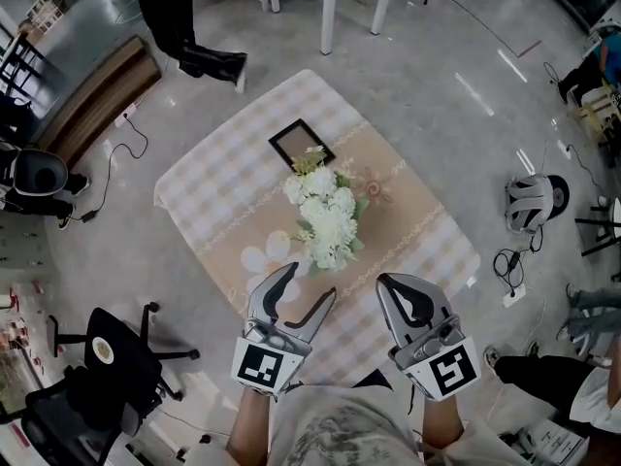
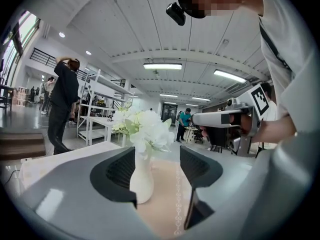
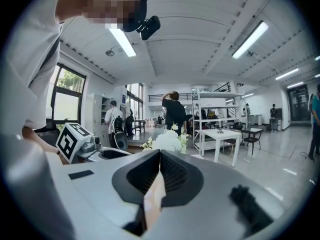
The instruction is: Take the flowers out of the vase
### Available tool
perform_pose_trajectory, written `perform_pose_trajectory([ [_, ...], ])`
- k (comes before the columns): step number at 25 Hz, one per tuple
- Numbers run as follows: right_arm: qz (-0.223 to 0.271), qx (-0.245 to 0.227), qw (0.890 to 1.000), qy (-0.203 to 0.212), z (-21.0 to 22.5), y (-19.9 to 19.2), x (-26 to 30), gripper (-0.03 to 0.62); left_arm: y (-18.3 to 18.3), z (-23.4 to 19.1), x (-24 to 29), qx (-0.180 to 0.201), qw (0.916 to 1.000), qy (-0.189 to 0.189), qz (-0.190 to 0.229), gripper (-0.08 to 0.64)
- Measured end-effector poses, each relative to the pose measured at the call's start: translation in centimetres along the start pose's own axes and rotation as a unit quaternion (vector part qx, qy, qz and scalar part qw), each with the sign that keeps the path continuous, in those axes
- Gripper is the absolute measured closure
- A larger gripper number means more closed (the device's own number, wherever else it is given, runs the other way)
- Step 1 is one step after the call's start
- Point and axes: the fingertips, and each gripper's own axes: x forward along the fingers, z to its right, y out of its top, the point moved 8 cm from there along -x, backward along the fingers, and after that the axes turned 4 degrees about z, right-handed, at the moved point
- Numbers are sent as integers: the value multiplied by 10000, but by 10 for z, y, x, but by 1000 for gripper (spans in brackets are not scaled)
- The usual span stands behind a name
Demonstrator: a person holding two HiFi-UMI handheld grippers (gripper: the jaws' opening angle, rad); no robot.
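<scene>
On table (image 1: 417, 212): flowers (image 1: 325, 216) in vase (image 2: 141, 179); left gripper (image 1: 310, 282) jaws apart.

My flowers (image 1: 325, 216): white blooms w/ pale green leaves, thick bunch, all in the vase (image 2: 141, 180), none out yet. The vase is plain white w/ a slim neck & wider base, standing upright. From above the blooms cover its mouth, so I can't see the stems. It sits approx. mid-table (image 1: 218, 197) on the beige runner (image 1: 408, 216), near a dark frame (image 1: 302, 144), straight ahead of me.
</scene>
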Motion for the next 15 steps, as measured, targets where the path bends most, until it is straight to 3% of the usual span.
perform_pose_trajectory([
  [4,-16,30,10000,12,3,-3,2,576,-8,-4,7,18,10000,44,-33,224],
  [15,-61,90,9999,11,9,-10,2,577,-17,-8,31,118,9999,34,45,155],
])
